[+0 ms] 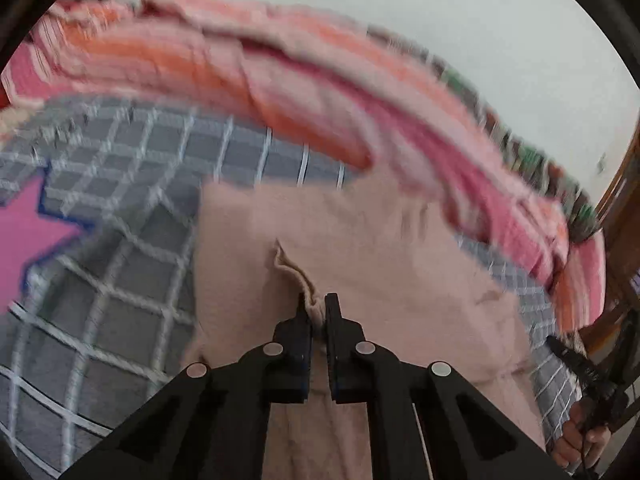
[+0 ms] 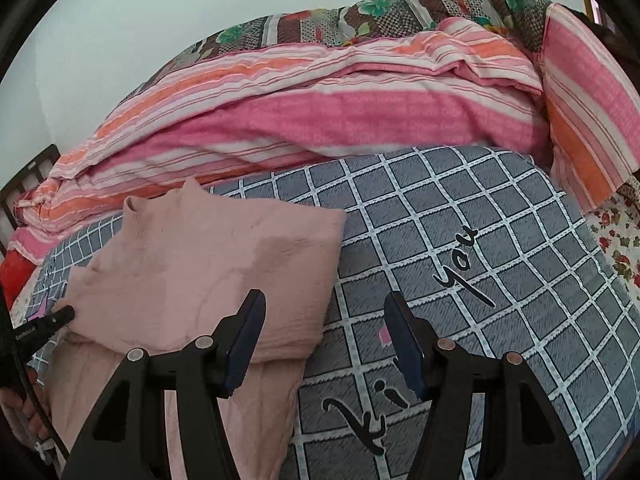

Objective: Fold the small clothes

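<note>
- A pale pink sweater is laid on a grey checked bedsheet, partly folded, with its collar turned toward the far side of the bed.
- 1 folded-over layer is seen lying on top of the lower part of the sweater, which runs down toward the bottom edge of the right wrist view.
- The left gripper is seen closed, its 2 fingers pressed onto a raised fold of the sweater; a ridge of pink knit is pinched between them.
- In the right wrist view the tip of the left gripper is seen at the sweater's left edge, touching the fabric.
- The right gripper is held above the bed with its 2 fingers spread apart; nothing is gripped between them.
- Its left finger is seen over the sweater's right part, its right finger over bare bedsheet, with the sweater's right edge lying between.
- Black script lettering is printed on the bedsheet to the right of the sweater.
- A pink and orange striped quilt is bunched along the far side, with a floral blanket behind it.
- A pink star shape is seen on the sheet in the left wrist view, which is blurred.
- A hand is visible at the lower right edge of that view, wrapped round the other gripper's handle.
</note>
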A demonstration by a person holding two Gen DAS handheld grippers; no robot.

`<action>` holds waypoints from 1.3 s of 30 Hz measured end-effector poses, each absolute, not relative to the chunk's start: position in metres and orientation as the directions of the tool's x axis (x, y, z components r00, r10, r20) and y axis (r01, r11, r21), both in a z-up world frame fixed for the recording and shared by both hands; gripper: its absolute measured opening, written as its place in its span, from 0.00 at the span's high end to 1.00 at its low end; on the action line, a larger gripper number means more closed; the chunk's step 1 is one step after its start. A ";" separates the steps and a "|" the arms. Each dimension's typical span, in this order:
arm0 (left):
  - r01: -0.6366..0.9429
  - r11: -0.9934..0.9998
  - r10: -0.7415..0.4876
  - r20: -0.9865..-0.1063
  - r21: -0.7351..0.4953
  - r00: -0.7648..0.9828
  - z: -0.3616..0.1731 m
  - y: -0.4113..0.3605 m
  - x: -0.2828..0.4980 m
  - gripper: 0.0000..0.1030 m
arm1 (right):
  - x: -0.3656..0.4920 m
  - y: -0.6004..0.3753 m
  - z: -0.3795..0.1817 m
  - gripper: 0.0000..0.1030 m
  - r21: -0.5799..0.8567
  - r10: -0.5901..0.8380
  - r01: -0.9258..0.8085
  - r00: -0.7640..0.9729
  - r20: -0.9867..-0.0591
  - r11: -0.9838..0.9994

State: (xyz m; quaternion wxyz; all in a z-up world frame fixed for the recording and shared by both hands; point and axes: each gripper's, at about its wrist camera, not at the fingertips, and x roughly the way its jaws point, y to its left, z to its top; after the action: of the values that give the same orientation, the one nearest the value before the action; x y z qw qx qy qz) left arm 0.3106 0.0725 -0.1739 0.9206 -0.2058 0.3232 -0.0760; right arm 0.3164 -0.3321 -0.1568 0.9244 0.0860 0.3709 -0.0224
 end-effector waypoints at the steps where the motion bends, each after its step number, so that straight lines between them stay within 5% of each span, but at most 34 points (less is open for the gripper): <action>1: 0.002 0.908 -0.256 -0.552 -0.419 0.794 -0.170 0.075 0.308 0.93 | 0.318 -0.332 -0.157 0.41 0.148 0.027 0.104 0.724 -0.689 0.983; 15: -0.108 0.933 -0.145 -0.632 -0.344 0.761 -0.181 0.082 0.313 0.91 | 0.342 -0.311 -0.188 0.41 0.074 -0.004 0.087 0.675 -0.738 0.993; 21: -0.125 0.949 -0.087 -0.621 -0.290 0.779 -0.174 0.079 0.314 0.76 | 0.334 -0.310 -0.174 0.41 0.065 -0.025 0.098 0.720 -0.694 0.993; 26: -0.189 0.952 -0.031 -0.693 -0.239 0.720 -0.187 0.078 0.325 0.56 | 0.342 -0.307 -0.190 0.41 0.043 -0.041 0.106 0.678 -0.734 0.993; 39: -0.218 0.955 0.005 -0.722 -0.203 0.692 -0.194 0.071 0.321 0.48 | 0.338 -0.306 -0.201 0.41 0.056 -0.025 0.099 0.671 -0.741 0.994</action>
State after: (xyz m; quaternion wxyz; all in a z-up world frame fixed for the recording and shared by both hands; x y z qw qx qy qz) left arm 0.3215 0.0707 -0.1942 0.9094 -0.1377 0.3877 0.0614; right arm 0.3378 -0.3057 -0.2008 0.9128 0.0457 0.4044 -0.0338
